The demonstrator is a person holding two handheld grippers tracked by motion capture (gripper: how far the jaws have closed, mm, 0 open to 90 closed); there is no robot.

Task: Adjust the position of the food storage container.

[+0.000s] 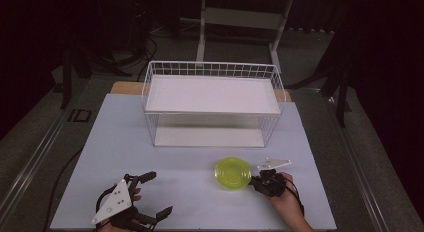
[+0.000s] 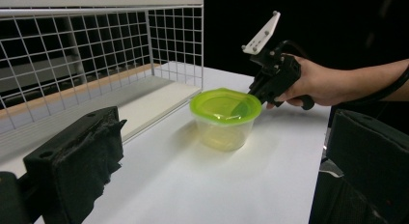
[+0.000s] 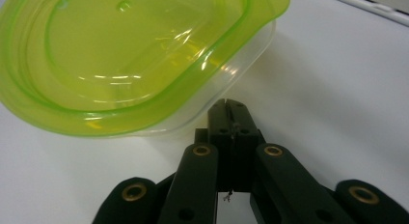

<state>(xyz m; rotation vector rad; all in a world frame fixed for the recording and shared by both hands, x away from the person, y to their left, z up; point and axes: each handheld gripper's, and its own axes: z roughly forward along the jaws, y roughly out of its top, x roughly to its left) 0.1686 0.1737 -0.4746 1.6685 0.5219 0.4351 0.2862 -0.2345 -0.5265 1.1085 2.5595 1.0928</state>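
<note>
Resting on the white table (image 1: pixel 125 142), in front of the white wire rack (image 1: pixel 212 104), sits a clear plastic container (image 2: pixel 223 132) with a translucent green lid (image 1: pixel 233 172) pressed on top. The right gripper (image 1: pixel 257 180) lies low at the container's right side in the high view, held in a hand (image 1: pixel 285 199); in the right gripper view its two black jaws are pressed together with nothing between them, their tips just under the lid's overhanging rim and right at the container's wall; whether they touch it I cannot tell. The left gripper (image 1: pixel 159 193) sits near the table's front left edge, well apart from the container, its jaws spread wide and empty.
</note>
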